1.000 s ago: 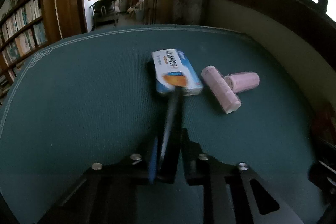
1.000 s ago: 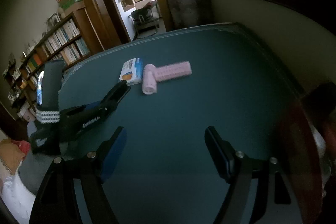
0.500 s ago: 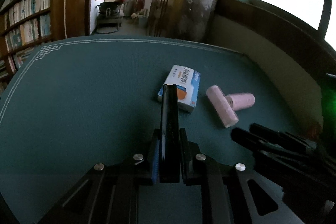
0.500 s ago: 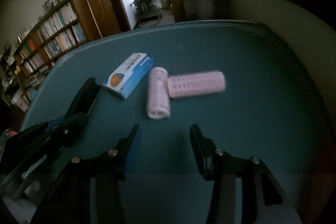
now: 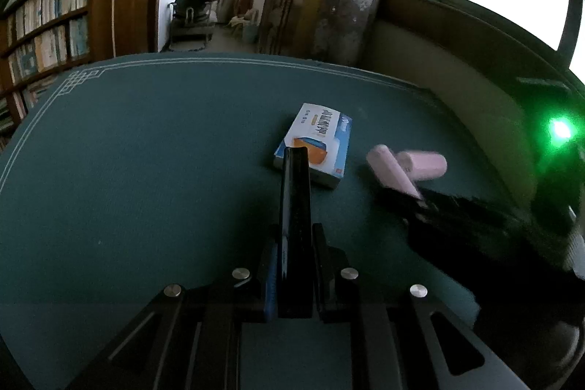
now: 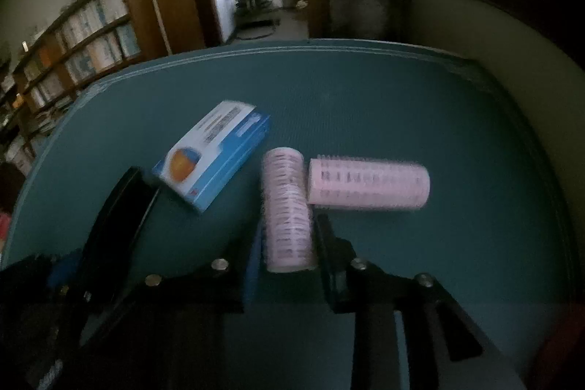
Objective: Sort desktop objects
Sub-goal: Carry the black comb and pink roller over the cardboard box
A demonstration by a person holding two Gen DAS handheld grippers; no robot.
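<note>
My left gripper (image 5: 294,243) is shut on a flat black object (image 5: 295,203) that sticks out forward above the green table; it also shows in the right wrist view (image 6: 117,222). A blue and white box (image 5: 316,143) lies just beyond its tip and shows in the right wrist view too (image 6: 215,152). Two pink hair rollers lie to the right of the box. My right gripper (image 6: 287,243) has its jaws around the nearer roller (image 6: 287,211), close to its sides; I cannot tell whether they press it. The second roller (image 6: 369,183) lies crosswise beside it.
The green table mat (image 5: 146,152) has a white border line. A low beige wall (image 5: 438,90) runs along the table's right edge. Bookshelves (image 5: 44,24) and a doorway stand beyond the far edge.
My right gripper has moved forward to the nearer pink roller and its jaws have narrowed around it. My left gripper, still holding the black object, has drawn back a little from the box.
</note>
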